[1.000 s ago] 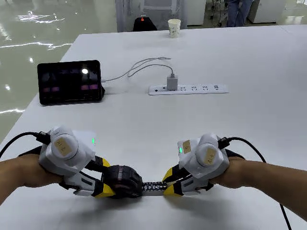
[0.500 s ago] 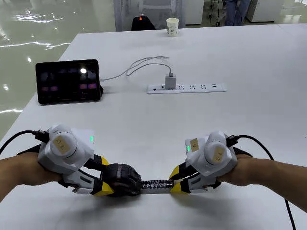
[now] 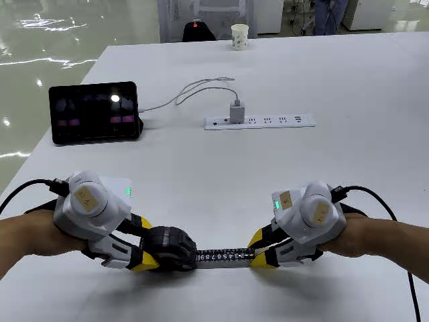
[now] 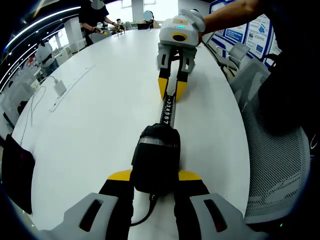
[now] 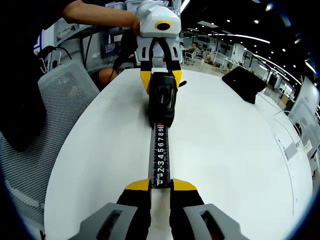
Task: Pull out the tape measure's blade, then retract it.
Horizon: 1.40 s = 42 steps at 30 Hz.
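Note:
A black tape measure (image 3: 167, 248) lies low on the white table (image 3: 201, 174), and my left gripper (image 3: 144, 249) is shut on its case (image 4: 155, 157). A short length of black blade (image 3: 224, 255) with white numbers runs out to the right. My right gripper (image 3: 258, 251) is shut on the blade's end (image 5: 160, 181). In the right gripper view the blade (image 5: 160, 155) leads straight to the case (image 5: 162, 102), with the left gripper (image 5: 160, 75) behind it. In the left gripper view the right gripper (image 4: 173, 89) holds the blade (image 4: 168, 110) further along the table.
A dark tablet (image 3: 94, 113) stands at the left, cabled to a charger in the white power strip (image 3: 260, 121) mid-table. A paper cup (image 3: 239, 37) sits at the far edge. A mesh chair (image 4: 277, 170) stands beside the table's near edge.
My right gripper has moved rightwards with the blade end, so more blade shows between the two grippers. The left gripper and the case have stayed in place.

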Tool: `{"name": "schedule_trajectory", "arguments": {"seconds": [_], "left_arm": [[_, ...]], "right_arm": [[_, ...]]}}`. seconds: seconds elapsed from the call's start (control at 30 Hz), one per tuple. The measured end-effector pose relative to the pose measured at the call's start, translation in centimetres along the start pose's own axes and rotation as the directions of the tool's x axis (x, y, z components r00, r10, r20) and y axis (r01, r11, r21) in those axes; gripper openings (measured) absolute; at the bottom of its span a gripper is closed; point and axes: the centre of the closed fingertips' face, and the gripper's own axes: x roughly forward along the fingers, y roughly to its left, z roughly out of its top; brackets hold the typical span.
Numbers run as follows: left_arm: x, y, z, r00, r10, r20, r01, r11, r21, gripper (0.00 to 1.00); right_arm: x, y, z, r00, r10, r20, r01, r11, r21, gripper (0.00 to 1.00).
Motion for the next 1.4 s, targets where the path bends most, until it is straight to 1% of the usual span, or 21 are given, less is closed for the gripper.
{"name": "schedule_trajectory", "arguments": {"seconds": [0.47, 1.07, 1.4], "left_arm": [[-0.1, -0.3, 0.2, 1.0000, 0.001, -0.001, -0.001, 1.000, 0.004, 0.25], [-0.1, -0.2, 0.1, 1.0000, -0.002, 0.000, 0.002, 1.000, 0.002, 0.25], [-0.1, -0.3, 0.2, 1.0000, -0.001, -0.001, 0.001, 1.000, 0.001, 0.25]], "right_arm": [[-1.3, 0.3, -1.6, 0.9998, -0.009, -0.015, 0.009, 1.000, 0.009, 0.10], [-2.9, 0.4, -3.4, 0.9994, -0.018, -0.029, 0.019, 0.999, 0.028, 0.10], [-4.1, 0.3, -4.8, 0.9984, -0.025, -0.050, 0.026, 0.999, 0.032, 0.10]]}}
